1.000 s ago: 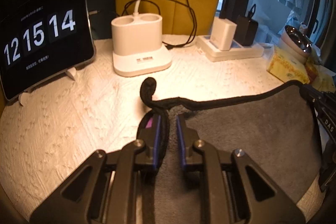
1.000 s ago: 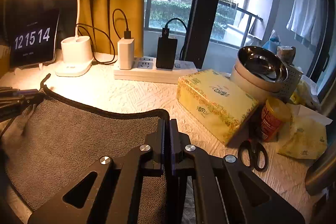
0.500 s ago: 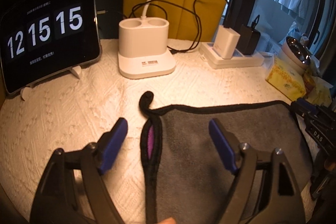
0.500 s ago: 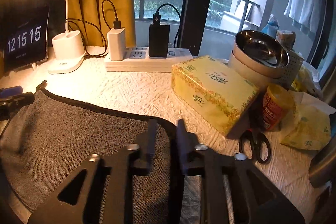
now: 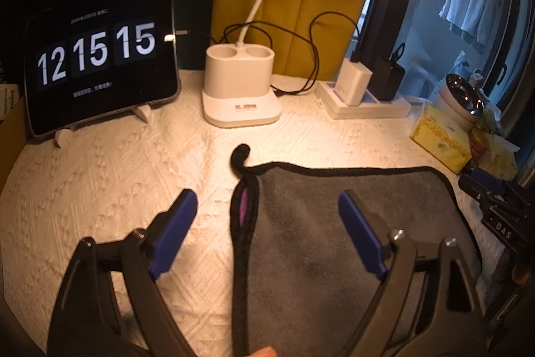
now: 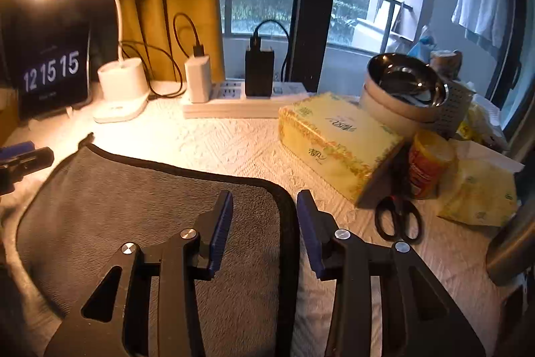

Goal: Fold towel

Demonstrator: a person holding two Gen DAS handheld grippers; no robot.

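My left gripper (image 5: 267, 233) is spread wide, its blue pads either side of the towel's left edge, gripping nothing; my right gripper (image 6: 264, 228) is parted too, straddling the black-trimmed right edge; the grey towel (image 5: 334, 223) lies folded and flat on the white textured cloth (image 5: 117, 173), a purple sliver showing in its left fold; beyond stand the lamp base (image 5: 239, 86) and the clock tablet (image 5: 100, 56); the yellow tissue box (image 6: 337, 143) sits further right.

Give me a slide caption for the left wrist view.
Open left claw hovers over the folded gray towel's left edge.
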